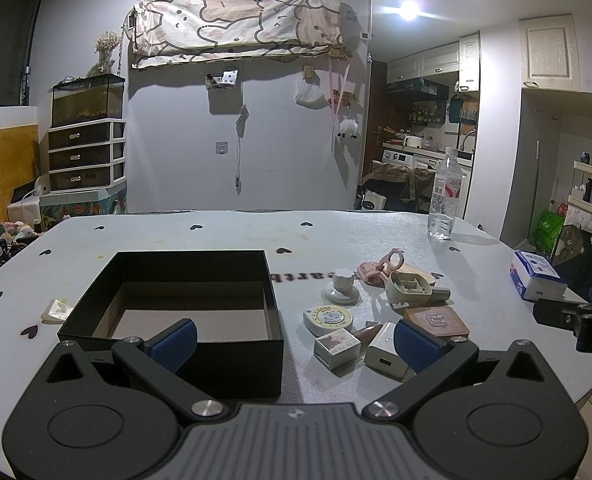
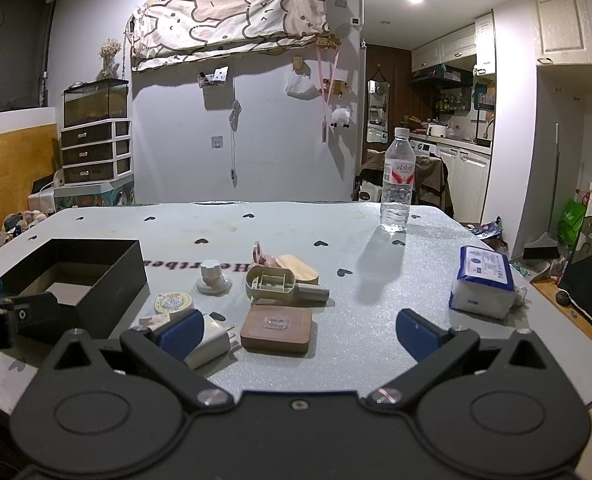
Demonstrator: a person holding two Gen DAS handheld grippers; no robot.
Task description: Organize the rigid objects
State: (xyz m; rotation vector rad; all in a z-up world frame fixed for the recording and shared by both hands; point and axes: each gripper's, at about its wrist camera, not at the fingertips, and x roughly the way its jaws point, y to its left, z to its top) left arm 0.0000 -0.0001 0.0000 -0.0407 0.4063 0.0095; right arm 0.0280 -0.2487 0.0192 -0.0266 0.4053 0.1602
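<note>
An open black box [image 1: 184, 300] sits on the table, empty inside; it also shows at the left of the right wrist view [image 2: 96, 276]. To its right lies a cluster of small objects: a white charger [image 1: 384, 350] [image 2: 212, 336], a small white box [image 1: 336, 346], a round tape measure [image 1: 328, 318] [image 2: 174, 303], a white knob [image 1: 342, 286] [image 2: 213, 276], a beige holder [image 1: 410, 290] [image 2: 274, 284], a brown wooden square [image 1: 436, 320] [image 2: 277, 328] and a pink ring piece [image 1: 380, 266]. My left gripper [image 1: 294, 342] is open and empty over the box's near right corner. My right gripper [image 2: 298, 334] is open and empty near the wooden square.
A water bottle [image 1: 446, 196] [image 2: 398, 180] stands at the far right of the table [image 1: 216, 236]. A blue-and-white tissue pack [image 1: 536, 274] [image 2: 484, 280] lies near the right edge. A small packet [image 1: 56, 310] lies left of the box.
</note>
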